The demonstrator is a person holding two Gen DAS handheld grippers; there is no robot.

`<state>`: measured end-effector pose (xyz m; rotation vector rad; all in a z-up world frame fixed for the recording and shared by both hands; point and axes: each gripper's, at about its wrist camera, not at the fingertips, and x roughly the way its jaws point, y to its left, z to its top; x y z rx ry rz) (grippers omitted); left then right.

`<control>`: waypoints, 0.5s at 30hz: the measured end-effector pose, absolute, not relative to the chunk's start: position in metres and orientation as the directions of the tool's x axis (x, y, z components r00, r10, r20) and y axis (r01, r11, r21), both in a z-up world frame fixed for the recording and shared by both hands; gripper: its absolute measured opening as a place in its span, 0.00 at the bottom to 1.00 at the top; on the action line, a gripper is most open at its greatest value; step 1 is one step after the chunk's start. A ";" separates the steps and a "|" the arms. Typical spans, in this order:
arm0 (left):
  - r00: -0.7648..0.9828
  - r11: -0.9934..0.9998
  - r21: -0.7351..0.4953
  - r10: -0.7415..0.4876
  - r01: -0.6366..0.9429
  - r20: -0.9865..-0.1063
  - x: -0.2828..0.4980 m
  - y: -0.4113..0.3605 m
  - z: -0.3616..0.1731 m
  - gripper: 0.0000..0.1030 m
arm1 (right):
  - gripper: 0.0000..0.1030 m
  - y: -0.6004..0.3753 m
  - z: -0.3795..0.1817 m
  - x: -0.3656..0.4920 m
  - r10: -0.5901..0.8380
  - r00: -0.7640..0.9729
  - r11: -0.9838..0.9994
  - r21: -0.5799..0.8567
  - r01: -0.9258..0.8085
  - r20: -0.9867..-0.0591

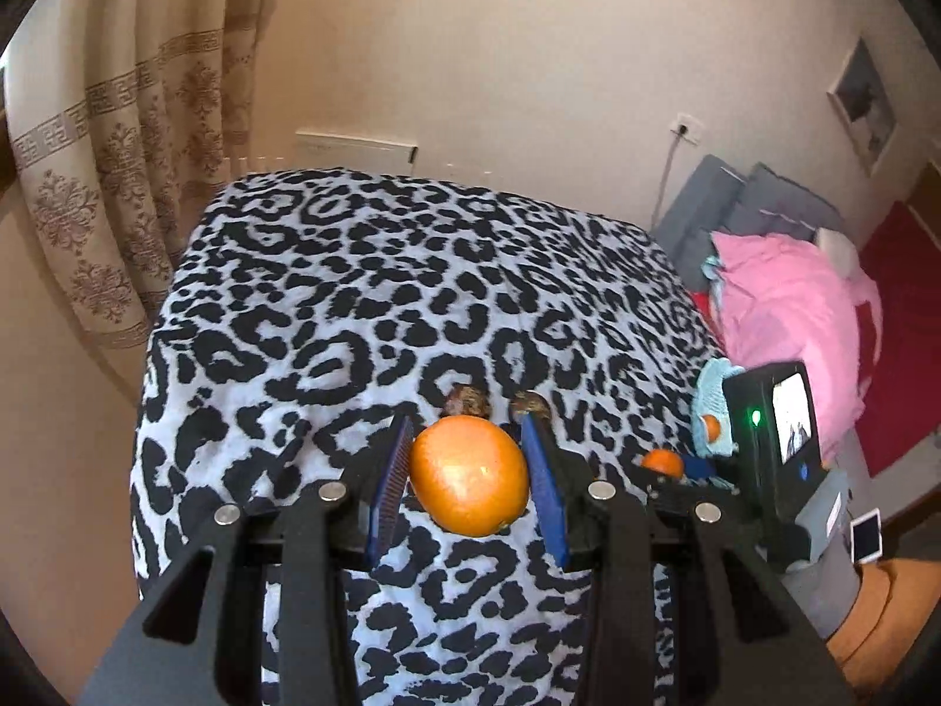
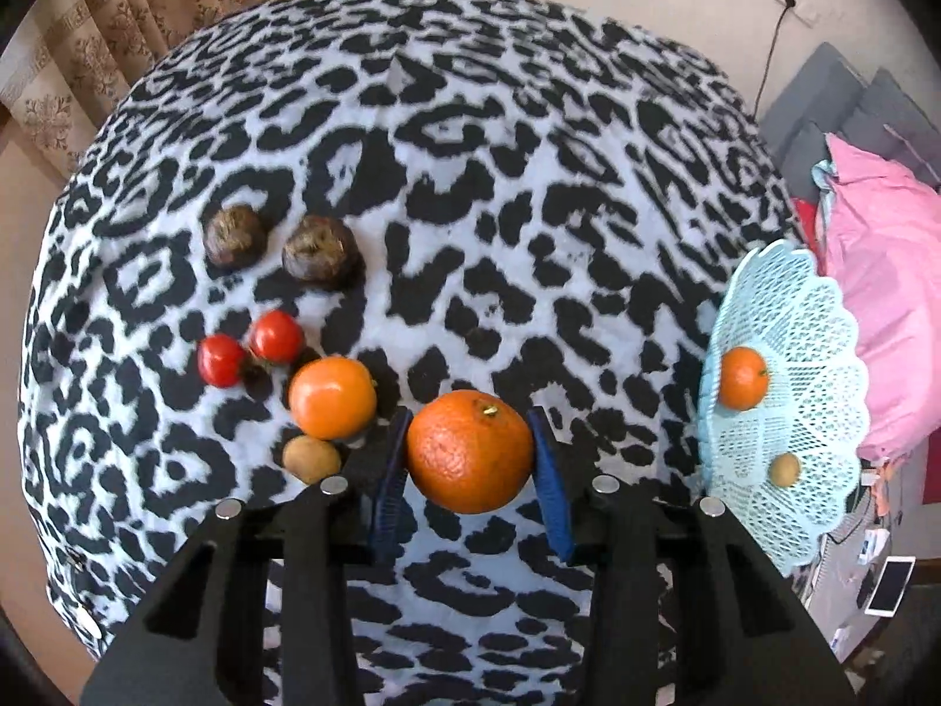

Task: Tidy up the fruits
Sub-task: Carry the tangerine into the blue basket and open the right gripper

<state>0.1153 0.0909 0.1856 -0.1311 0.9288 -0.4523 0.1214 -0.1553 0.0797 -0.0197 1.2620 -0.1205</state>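
My left gripper (image 1: 467,459) is shut on a smooth orange fruit (image 1: 469,475), held between its blue pads above the leopard-print table (image 1: 364,306). My right gripper (image 2: 469,450) is shut on a dimpled orange (image 2: 469,452), held above the same table (image 2: 470,176). On the cloth in the right wrist view lie two dark brown fruits (image 2: 234,235) (image 2: 320,251), two red tomatoes (image 2: 220,360) (image 2: 275,336), another orange fruit (image 2: 332,397) and a small tan fruit (image 2: 310,459). A light blue lace basket (image 2: 823,323) at the table's right edge holds a small orange (image 2: 743,378) and a small tan fruit (image 2: 784,469).
The right gripper's body with its lit screen (image 1: 776,441) shows at the right of the left wrist view. Pink bedding (image 1: 788,317) and grey cushions (image 1: 729,194) lie beyond the table's right edge. A patterned curtain (image 1: 117,147) hangs at the left. A phone (image 2: 891,585) lies low right.
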 end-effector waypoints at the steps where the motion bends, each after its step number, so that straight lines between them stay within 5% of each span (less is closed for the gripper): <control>1: 0.509 0.894 -0.303 -0.438 0.329 -0.741 0.116 0.089 0.186 0.38 | 0.39 -0.157 0.085 0.123 -0.106 0.302 0.992 -0.081 0.096 -0.947; 15: 0.447 0.795 -0.328 -0.571 0.510 -0.688 0.132 0.045 0.209 0.38 | 0.39 -0.287 0.134 0.103 -0.273 0.275 0.842 -0.090 0.532 -0.922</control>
